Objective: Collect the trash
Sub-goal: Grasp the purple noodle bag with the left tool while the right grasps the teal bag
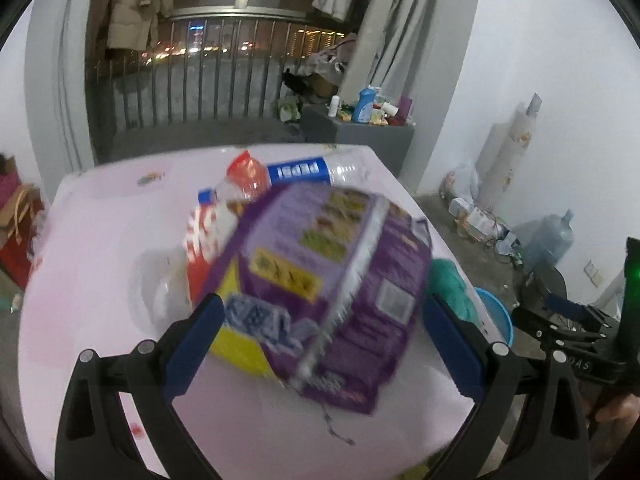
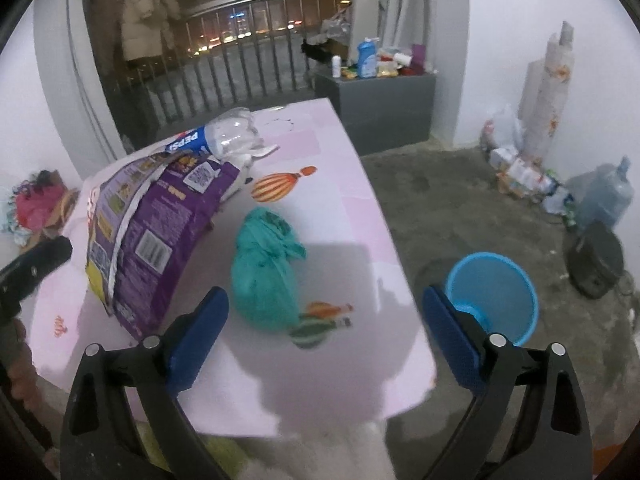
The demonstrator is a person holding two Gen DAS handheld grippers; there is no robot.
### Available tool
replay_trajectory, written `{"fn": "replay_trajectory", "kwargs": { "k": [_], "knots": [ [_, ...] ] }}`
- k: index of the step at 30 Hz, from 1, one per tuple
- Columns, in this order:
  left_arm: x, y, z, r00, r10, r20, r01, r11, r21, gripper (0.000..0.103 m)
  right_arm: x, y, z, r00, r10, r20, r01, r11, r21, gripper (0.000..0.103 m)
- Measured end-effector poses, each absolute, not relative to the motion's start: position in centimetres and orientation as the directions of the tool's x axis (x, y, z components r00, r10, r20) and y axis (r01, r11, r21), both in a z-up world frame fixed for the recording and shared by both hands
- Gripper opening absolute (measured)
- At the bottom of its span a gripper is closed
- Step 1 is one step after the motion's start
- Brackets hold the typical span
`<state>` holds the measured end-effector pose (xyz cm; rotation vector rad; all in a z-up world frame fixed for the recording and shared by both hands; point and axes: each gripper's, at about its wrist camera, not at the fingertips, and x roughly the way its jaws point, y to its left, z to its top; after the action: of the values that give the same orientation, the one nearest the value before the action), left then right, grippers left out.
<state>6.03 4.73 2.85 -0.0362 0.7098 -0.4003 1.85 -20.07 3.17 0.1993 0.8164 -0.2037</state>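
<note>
A purple snack bag (image 1: 320,288) lies on the pink table (image 1: 100,240), between the wide-open blue pads of my left gripper (image 1: 322,322); the pads do not touch it. It also shows in the right wrist view (image 2: 152,220). Behind it lie a red wrapper (image 1: 204,236) and an empty Pepsi bottle (image 1: 312,170) (image 2: 224,136). A teal crumpled bag (image 2: 268,272) (image 1: 452,284) lies just ahead of my right gripper (image 2: 324,322), which is open and empty. A blue waste bin (image 2: 492,296) (image 1: 496,312) stands on the floor right of the table.
The table's right edge (image 2: 384,232) drops to a concrete floor. A grey cabinet (image 2: 380,104) with bottles stands behind. Bags, cartons and a water jug (image 2: 608,192) line the right wall. A black object (image 2: 596,260) sits near the bin.
</note>
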Motion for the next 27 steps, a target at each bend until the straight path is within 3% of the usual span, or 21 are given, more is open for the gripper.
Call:
{"fn": "replay_trajectory", "kwargs": {
  "k": [5, 9, 14, 19, 21, 27],
  "knots": [
    [10.3, 6.4, 2.7, 0.637, -0.461, -0.618, 0.37, 0.886, -0.28, 0.097, 4.4, -20.7, 2.3, 0.654, -0.013, -0.757, 0.222, 0.959, 0.176, 0.083],
    [13.3, 7.4, 1.8, 0.593, -0.482, -0.645, 0.347, 0.876, -0.336, 0.081, 5.7, -20.9, 1.7, 0.636, 0.05, -0.77, 0.205, 0.951, 0.231, 0.078],
    [15.5, 8.5, 0.9, 0.533, -0.524, -0.664, 0.363, 0.851, -0.38, 0.072, 7.2, -20.7, 0.7, 0.599, 0.123, -0.791, 0.185, 0.94, 0.286, 0.075],
    [16.6, 9.0, 0.0, 0.46, -0.551, -0.696, 0.377, 0.831, -0.409, 0.064, 8.2, -20.7, -0.9, 0.547, 0.183, -0.817, 0.191, 0.923, 0.335, 0.06],
    [16.7, 9.3, -0.1, 0.428, -0.587, -0.687, 0.393, 0.805, -0.444, 0.057, 8.5, -20.8, -1.5, 0.528, 0.219, -0.82, 0.194, 0.909, 0.368, 0.05],
    [16.1, 9.5, -0.1, 0.29, -0.739, -0.608, 0.435, 0.668, -0.604, 0.05, 7.9, -21.0, -1.5, 0.523, 0.251, -0.814, 0.206, 0.89, 0.407, 0.045]
  ]
}}
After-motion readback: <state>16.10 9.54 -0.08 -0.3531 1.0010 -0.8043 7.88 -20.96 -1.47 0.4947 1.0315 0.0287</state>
